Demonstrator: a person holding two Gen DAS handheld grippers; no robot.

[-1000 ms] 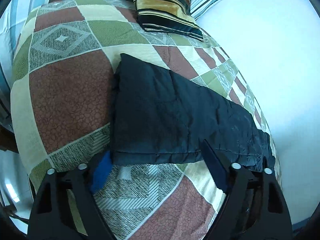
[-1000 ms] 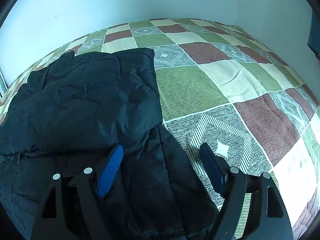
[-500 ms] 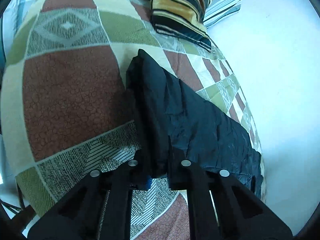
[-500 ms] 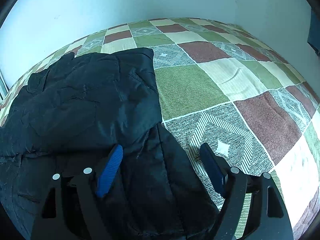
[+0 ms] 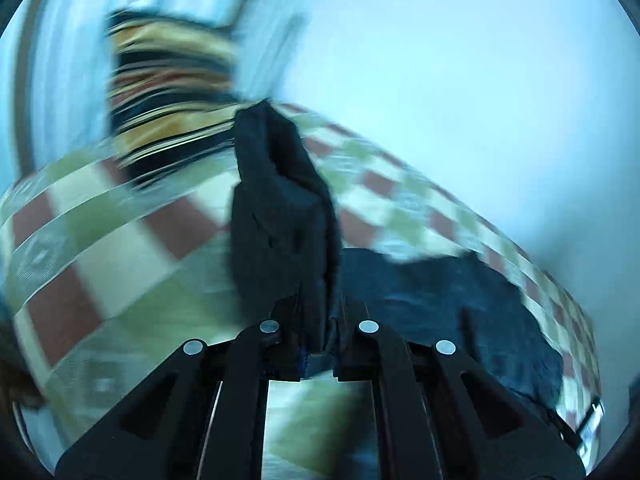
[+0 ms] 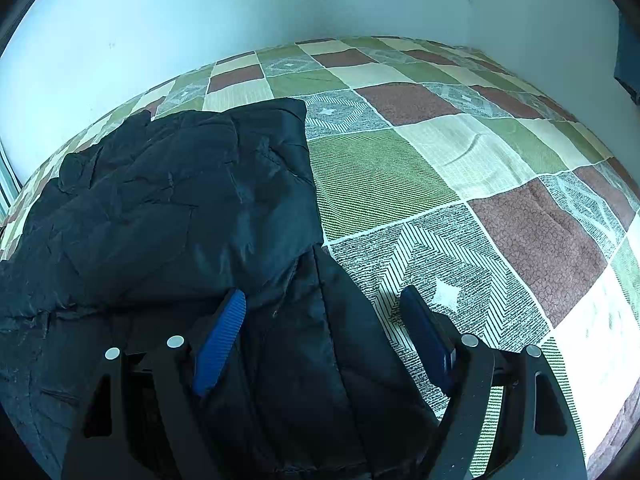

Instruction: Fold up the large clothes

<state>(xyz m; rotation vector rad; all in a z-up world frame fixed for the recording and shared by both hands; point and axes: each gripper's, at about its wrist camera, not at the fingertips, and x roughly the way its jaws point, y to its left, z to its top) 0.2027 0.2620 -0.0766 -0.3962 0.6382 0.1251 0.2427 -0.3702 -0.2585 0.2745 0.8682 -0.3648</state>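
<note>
The biggest risk right now is that thick fold of the jacket (image 5: 280,216) slipping out of the left gripper (image 5: 316,340). The fabric looks puffy and slick, and only an edge of it is pinched, so a fast swing could pull it free and drop the flap halfway. The left view is smeared with motion, so this hand is travelling quickly, which isn't helping. Second worry: the lifted part could be landing crooked, bunching over the rest instead of lying flat, and there's a striped pillow (image 5: 168,104) close behind it that it could be catching on.

The left gripper is clamped nearly closed on that raised fold, which is standing up from between its jaws above the quilt (image 5: 100,248).

The right gripper (image 6: 324,332) is spread wide, holding nothing. Its left finger (image 6: 220,340) is hanging over the jacket (image 6: 180,208), its right finger (image 6: 424,336) over the bare quilt (image 6: 400,168), straddling the jacket's edge. Whether the tips are touching anything, I can't tell.

The jacket itself is lying across the bed, near the wall (image 6: 200,12).
</note>
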